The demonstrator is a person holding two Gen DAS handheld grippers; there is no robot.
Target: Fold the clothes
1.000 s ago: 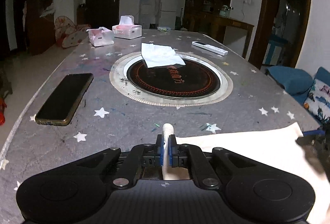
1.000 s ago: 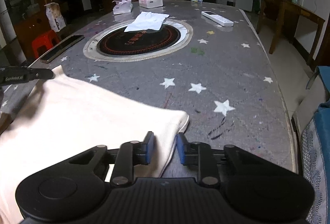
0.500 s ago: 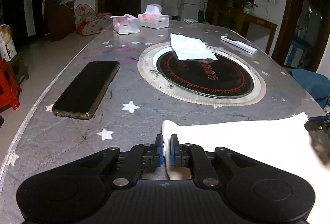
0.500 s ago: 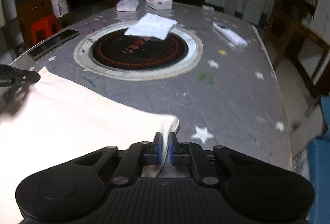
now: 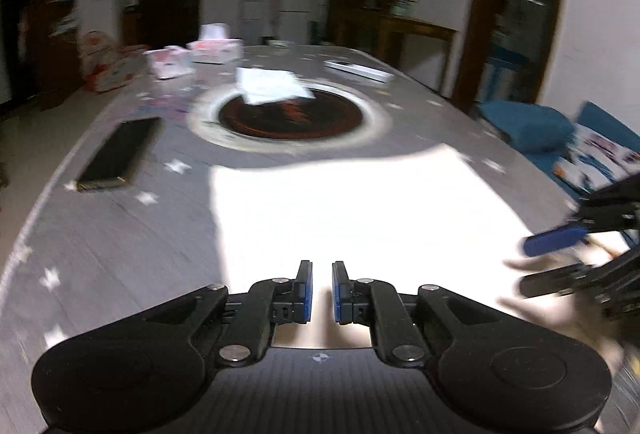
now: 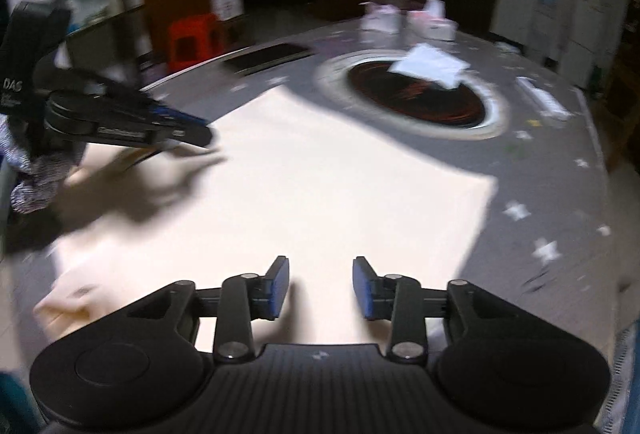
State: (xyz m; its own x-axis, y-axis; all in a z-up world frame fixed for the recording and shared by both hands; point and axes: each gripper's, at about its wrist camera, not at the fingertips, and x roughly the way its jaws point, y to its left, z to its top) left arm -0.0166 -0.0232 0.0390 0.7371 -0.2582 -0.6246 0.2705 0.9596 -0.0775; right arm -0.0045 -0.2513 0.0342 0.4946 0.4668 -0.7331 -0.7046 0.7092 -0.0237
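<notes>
Table point(image 5: 120, 234) is filling both views: grey top, white stars, everything smeared by motion blur. Cream cloth point(image 5: 360, 210) is lying flat on it, spreading from right under my tongs out toward 12 o'clock, far edge stopping just short of the round burner point(image 5: 292, 116) set in the table's middle. In the right view the cloth point(image 6: 320, 186) is running from 6 up to 11 o'clock, with a thicker bunched bit at 8.

Left tongs point(image 5: 321, 292) are sitting at 6 o'clock with a narrow gap between the blue pads, gripping nothing; cloth is showing through the gap. Right tongs point(image 6: 320, 288) are standing wide apart, also gripping nothing, over the cloth's near edge. Each one is showing up in the other's view: right tongs point(image 5: 576, 254) at 3 o'clock, left tongs point(image 6: 176, 128) at 9, both above the cloth.

Phone point(image 5: 120, 154) is lying at 10 o'clock, well apart from the cloth. White tissue point(image 5: 272, 86) is lying on the burner's far rim at 12.
</notes>
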